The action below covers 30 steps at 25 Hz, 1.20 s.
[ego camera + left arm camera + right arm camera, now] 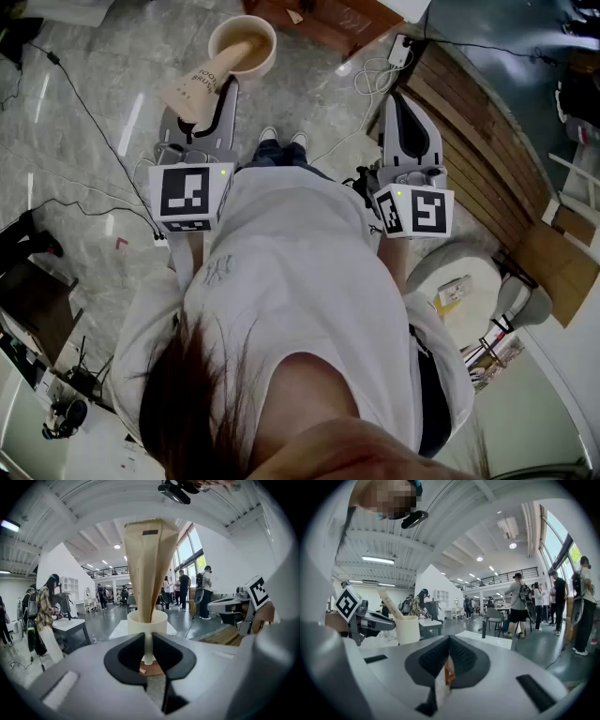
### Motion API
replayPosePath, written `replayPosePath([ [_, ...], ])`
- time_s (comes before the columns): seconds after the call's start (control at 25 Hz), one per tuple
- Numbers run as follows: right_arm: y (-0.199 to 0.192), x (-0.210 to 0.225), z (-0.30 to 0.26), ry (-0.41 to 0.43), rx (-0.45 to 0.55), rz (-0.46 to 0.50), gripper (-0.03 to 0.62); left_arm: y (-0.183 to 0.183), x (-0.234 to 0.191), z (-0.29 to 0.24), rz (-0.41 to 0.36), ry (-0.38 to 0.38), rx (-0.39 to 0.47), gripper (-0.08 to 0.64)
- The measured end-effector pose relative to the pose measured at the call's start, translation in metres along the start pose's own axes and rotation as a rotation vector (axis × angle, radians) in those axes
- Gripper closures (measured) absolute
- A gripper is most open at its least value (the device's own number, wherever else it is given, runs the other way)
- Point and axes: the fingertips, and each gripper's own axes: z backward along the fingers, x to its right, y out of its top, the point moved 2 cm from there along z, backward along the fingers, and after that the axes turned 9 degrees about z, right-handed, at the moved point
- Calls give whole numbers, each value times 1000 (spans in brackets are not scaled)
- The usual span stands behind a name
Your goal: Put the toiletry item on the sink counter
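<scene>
A cream cup (243,45) with a tan toothbrush pack (192,89) leaning out of it hangs above the marble floor, in front of the person's feet. My left gripper (226,82) is shut on the cup's near wall. In the left gripper view the white wall (148,649) stands pinched between the jaws, with the cup (147,620) and the pack (149,564) rising beyond my left gripper (148,641). My right gripper (401,99) is held level to the right, shut, with nothing seen in it. From the right gripper (449,641) view, the cup (408,629) shows at the left.
Wooden planks (478,141) run along the right. A white round seat (459,272) with a small yellow item lies below them. Cables and a power strip (401,49) lie on the floor ahead, near a wooden box (328,19). Several people stand in the hall behind.
</scene>
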Motion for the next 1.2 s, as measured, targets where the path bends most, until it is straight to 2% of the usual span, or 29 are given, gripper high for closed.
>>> replayPosePath([
  [0.64,9,-12,-8,-14,4,19,583,8,-17,7,1,-1,54,505],
  [0.96,16,-29,-12,-8,55,7,581,11,-28,18,-15,0,120,506],
  [1.2,22,-52,-24,27,93,3,581,12,-37,27,-3,9,139,506],
])
